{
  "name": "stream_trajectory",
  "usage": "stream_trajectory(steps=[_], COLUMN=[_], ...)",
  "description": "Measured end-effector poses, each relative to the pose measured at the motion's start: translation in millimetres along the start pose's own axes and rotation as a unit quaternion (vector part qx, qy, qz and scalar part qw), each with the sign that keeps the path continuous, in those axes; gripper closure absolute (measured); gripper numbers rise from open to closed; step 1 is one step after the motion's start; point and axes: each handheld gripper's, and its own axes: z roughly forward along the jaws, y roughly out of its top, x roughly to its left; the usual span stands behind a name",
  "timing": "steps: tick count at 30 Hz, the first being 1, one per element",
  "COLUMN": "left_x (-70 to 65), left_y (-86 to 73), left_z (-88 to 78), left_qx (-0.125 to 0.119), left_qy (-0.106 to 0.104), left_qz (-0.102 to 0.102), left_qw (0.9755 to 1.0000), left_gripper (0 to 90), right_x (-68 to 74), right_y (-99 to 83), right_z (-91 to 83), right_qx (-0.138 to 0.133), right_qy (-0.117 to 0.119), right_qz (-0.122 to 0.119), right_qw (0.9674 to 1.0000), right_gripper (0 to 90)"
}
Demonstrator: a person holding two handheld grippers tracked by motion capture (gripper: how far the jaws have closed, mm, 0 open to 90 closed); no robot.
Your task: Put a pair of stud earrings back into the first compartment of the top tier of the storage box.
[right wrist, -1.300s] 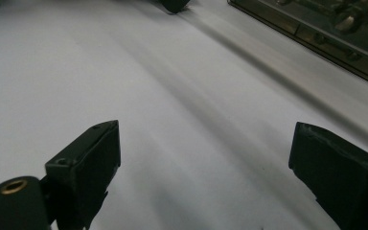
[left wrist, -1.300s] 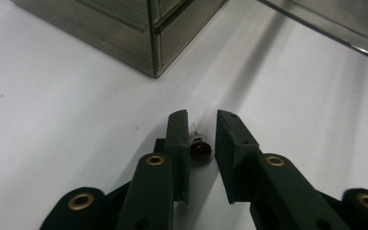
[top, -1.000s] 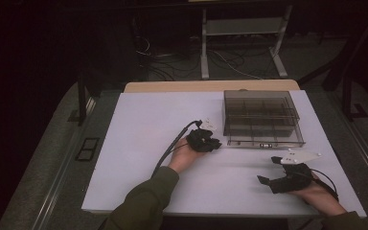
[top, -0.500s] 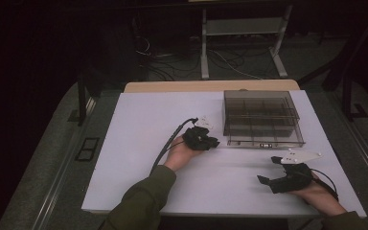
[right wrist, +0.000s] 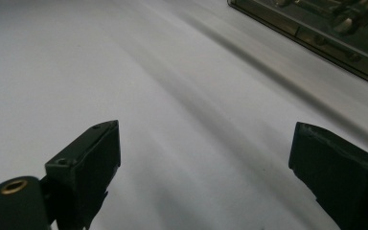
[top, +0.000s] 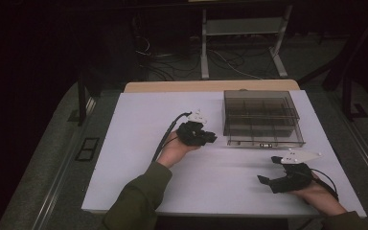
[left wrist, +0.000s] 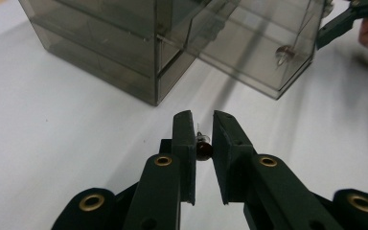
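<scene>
High view takes in the white counter (top: pixel 139 158), then the smoky plastic drawer box (top: pixel 261 117). Right hand-held gripper (top: pixel 268 181) rests with jaws spread wide; left hand-held gripper (left wrist: pixel 202 139) pinches a tiny bulb (left wrist: pixel 203 146) just beside the box.

No legible text, label or number anywhere.

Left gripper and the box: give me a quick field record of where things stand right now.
left gripper: shut on a small dark bead-like piece
right gripper: open, nothing between its jaws, low over the table
smoked clear drawer box: on the white table, one drawer pulled out partway
left gripper position: just short of the box's front corner
</scene>
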Motion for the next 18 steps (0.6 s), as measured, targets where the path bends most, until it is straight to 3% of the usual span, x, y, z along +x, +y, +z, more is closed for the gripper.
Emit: stream_trajectory(steps=[18], left_x=[-15.7], left_y=[29.2], left_z=[-15.6], left_qx=[-0.038], left_qy=[-0.030], left_qz=[0.029], left_qw=[0.9984], left_gripper=[79.2], right_x=[0.1], right_y=[-0.1], right_z=[0.5], right_qx=[0.003], right_qy=[-0.002], right_qz=[-0.003], right_qw=[1.0000], right_gripper=[10.0])
